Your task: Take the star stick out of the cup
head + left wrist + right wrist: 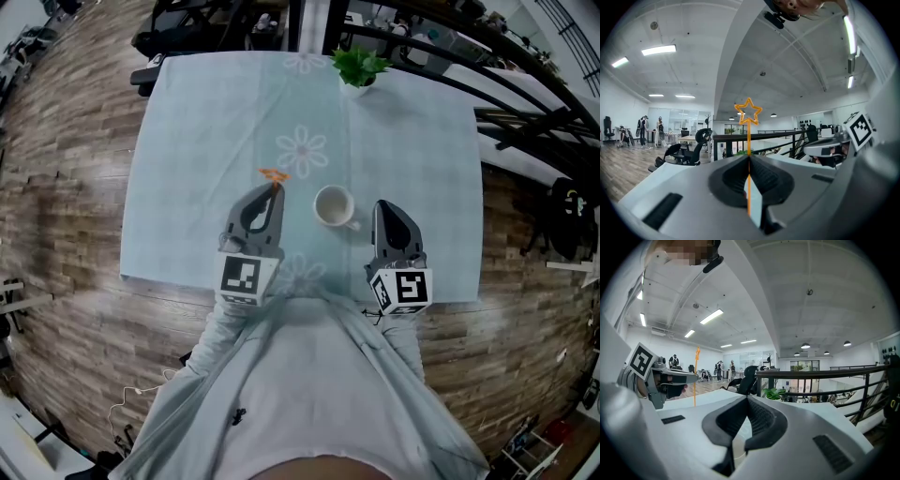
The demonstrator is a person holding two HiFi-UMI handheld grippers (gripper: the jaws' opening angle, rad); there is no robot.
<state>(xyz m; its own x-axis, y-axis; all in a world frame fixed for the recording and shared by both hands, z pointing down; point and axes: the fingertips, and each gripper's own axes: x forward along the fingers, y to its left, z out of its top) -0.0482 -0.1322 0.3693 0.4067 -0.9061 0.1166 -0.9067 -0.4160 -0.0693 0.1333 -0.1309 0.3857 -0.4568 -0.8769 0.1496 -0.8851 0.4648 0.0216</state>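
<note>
Pinching the orange star stick (748, 136) low on its thin shaft, the left gripper (272, 194) is holding it clear of the white cup (333, 205), just to the cup's left. The stick is probably handling light, springy and slip-prone. The right gripper (382, 208) is idling, its jaws closed on nothing.

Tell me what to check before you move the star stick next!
1. Left gripper fingers shut on the star stick: ok.
2. Stick fully out of the cup: ok.
3. Cup upright on the table: ok.
4. Right gripper shut, holding nothing: ok.
5. Grip firm enough not to slip: cannot tell.
</note>
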